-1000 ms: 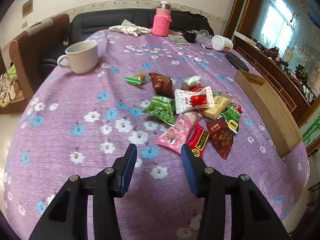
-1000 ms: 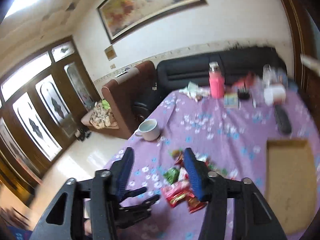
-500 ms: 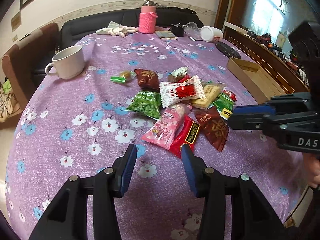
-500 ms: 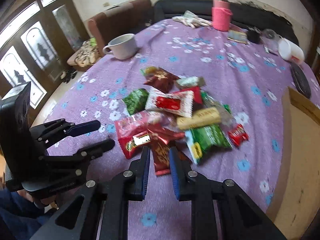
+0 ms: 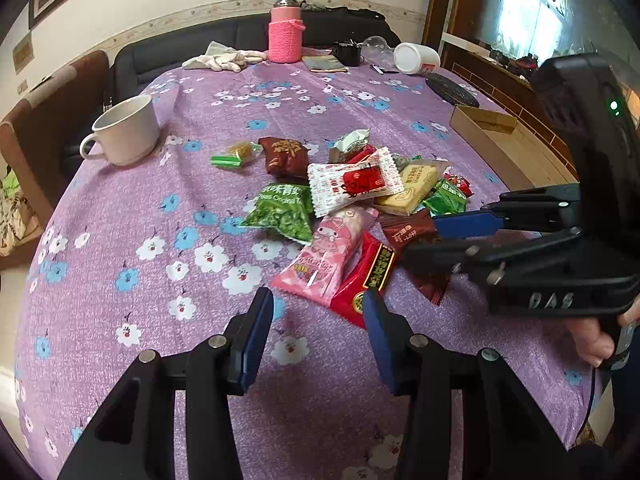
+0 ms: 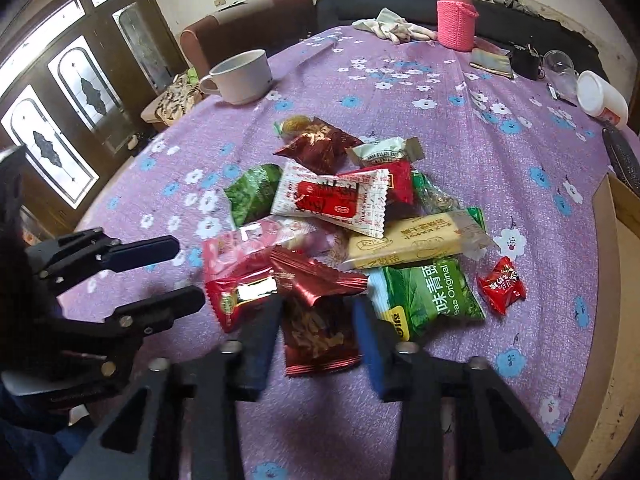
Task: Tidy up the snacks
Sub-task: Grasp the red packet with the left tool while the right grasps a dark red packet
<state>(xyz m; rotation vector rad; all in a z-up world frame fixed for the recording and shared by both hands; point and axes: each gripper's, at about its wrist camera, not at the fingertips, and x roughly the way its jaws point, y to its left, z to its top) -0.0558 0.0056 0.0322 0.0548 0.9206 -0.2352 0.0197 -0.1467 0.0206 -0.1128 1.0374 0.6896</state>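
Both fisheye views look steeply down along their own fingers at the snack pile [image 5: 352, 208] [image 6: 352, 232] on the purple floral tablecloth [image 5: 160, 280]. The left wrist view sits near the pile's near edge, facing the far sofa; the right wrist view hangs closer over it, from its box side. Both share the pile, the white mug [image 5: 124, 130] [image 6: 240, 76] and the pink flask [image 5: 285, 30] [image 6: 456, 12] beyond it.

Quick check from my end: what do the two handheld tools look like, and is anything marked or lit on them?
Both are matte black plastic tools with angular linkage arms, silver pivot screws and flat blue finger pads. The left tool shows this up close. The right tool has a bulky black body with raised letters "DAS" and a small green light; a bare hand grips its handle. No cables are visible.
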